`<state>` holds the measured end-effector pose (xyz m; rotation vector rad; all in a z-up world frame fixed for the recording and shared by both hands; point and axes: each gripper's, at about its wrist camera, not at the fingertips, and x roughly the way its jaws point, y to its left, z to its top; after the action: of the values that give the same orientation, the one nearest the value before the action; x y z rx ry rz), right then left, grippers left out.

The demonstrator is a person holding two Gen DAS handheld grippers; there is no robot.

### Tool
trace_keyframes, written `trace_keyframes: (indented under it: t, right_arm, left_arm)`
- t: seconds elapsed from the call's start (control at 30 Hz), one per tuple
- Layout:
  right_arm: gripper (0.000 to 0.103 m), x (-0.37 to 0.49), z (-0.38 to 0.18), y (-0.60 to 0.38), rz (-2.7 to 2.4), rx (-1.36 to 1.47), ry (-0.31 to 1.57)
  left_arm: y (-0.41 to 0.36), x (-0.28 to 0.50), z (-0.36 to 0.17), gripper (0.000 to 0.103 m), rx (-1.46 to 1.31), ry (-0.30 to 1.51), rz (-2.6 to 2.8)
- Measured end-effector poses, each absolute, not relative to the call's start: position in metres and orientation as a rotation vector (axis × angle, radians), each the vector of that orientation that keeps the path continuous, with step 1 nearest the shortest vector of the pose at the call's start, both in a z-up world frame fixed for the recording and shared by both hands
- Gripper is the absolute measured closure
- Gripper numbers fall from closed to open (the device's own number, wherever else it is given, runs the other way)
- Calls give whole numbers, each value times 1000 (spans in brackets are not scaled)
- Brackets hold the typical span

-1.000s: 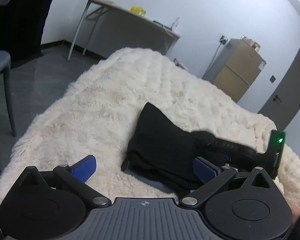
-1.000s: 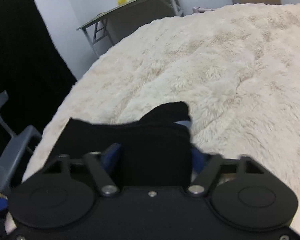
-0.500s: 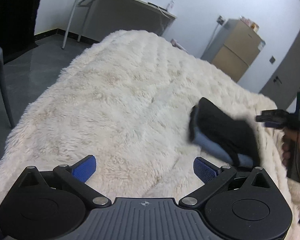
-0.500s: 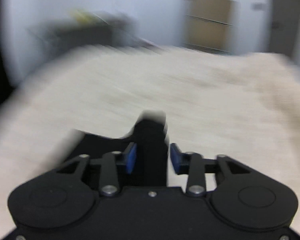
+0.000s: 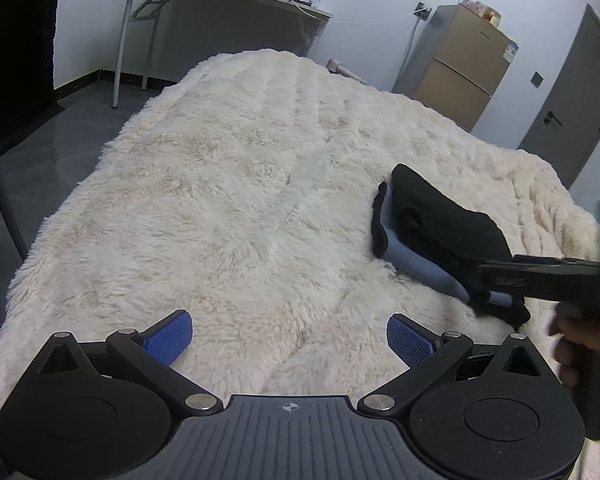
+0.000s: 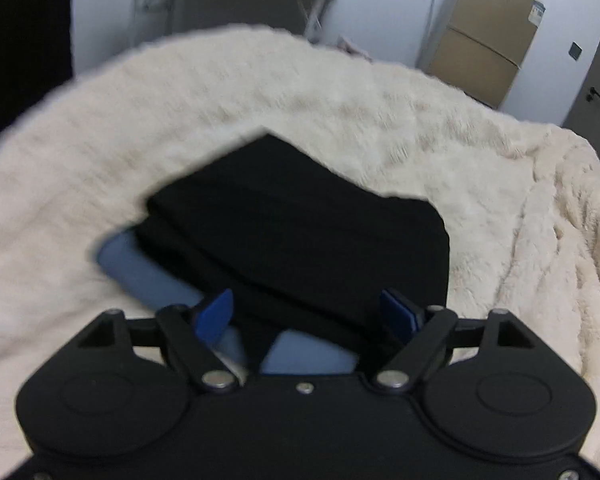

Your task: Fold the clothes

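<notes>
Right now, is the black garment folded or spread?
Folded: the garment lies as a compact stack of layers on the blanket, a blue-grey lining showing at its edge.

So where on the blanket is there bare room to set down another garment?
The blanket lies bare from the folded black garment across to its left edge and up to its far end near the desk. It is crowded at the near right, around the garment, the open right gripper and the hand.
</notes>
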<state>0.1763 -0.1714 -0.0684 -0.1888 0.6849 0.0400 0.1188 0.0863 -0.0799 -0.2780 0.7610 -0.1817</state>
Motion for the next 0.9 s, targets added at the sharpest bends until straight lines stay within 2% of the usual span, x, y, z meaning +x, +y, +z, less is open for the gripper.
trace_keyframes:
  t: [0.1, 0.13, 0.27, 0.4, 0.63, 0.9]
  right_arm:
    - [10, 141, -35, -187, 30, -120, 634]
    - [0, 124, -21, -194, 13, -91, 613]
    - [0, 67, 8, -228, -87, 53, 591]
    - [0, 38, 19, -243, -175, 77, 622]
    - [0, 29, 23, -254, -191, 74, 670]
    - [0, 28, -2, -241, -207, 29, 709]
  left_arm:
    - [58, 110, -56, 0, -230, 758, -212]
    - [45, 105, -47, 0, -211, 747, -224]
    - [-5, 87, -22, 0, -128, 712, -297]
    - [-42, 74, -11, 0, 60, 694, -274]
    - [-40, 71, 0, 0, 5, 750, -271]
    - [-48, 70, -5, 0, 60, 759, -254]
